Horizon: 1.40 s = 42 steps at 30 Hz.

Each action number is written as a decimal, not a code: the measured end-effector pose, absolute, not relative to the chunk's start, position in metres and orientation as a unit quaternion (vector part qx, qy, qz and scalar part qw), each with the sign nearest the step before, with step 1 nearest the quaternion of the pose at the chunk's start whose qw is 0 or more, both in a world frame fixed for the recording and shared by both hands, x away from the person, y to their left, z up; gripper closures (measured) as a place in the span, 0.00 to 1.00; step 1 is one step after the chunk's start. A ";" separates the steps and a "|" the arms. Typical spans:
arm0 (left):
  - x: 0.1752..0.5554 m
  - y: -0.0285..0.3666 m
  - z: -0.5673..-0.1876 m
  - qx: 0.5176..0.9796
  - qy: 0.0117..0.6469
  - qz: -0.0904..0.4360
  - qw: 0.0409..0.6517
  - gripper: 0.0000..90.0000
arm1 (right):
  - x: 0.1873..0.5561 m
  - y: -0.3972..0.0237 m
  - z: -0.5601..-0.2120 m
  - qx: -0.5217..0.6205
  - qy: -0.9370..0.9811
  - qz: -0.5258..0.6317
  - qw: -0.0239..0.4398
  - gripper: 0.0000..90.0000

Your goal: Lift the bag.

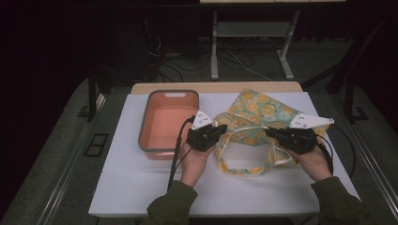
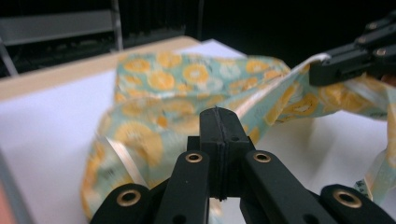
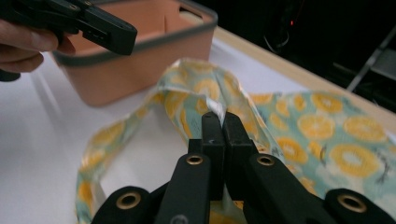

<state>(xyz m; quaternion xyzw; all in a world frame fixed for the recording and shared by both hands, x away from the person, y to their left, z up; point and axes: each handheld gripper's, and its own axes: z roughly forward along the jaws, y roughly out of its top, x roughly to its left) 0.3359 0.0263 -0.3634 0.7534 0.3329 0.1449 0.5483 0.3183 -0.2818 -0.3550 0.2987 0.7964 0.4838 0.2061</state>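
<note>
High view: fabric bag on the worktop right of the pink bin, left tool and right tool each clamped on its rim. Left gripper view: bag edge pinched in the closed jaws. Right gripper view adds how thin that pinch is; judging by it, uneven pulling could slip the hem free.
</note>
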 end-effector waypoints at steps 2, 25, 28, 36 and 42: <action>0.337 0.027 -0.360 0.756 0.331 0.144 0.546 0.99 | 0.319 -0.278 -0.347 0.294 0.791 0.493 0.210 0.99; 0.338 0.033 -0.375 0.796 0.313 0.116 0.505 0.82 | 0.368 -0.277 -0.389 0.356 0.802 0.442 0.185 0.99; 0.335 0.036 -0.378 0.801 0.306 0.111 0.503 0.75 | 0.372 -0.280 -0.401 0.374 0.806 0.430 0.163 0.98; 0.328 0.044 -0.376 0.808 0.285 0.101 0.506 0.56 | 0.366 -0.286 -0.396 0.376 0.798 0.457 0.115 0.69; 0.322 0.050 -0.374 0.811 0.274 0.097 0.508 0.46 | 0.356 -0.289 -0.388 0.373 0.794 0.468 0.106 0.46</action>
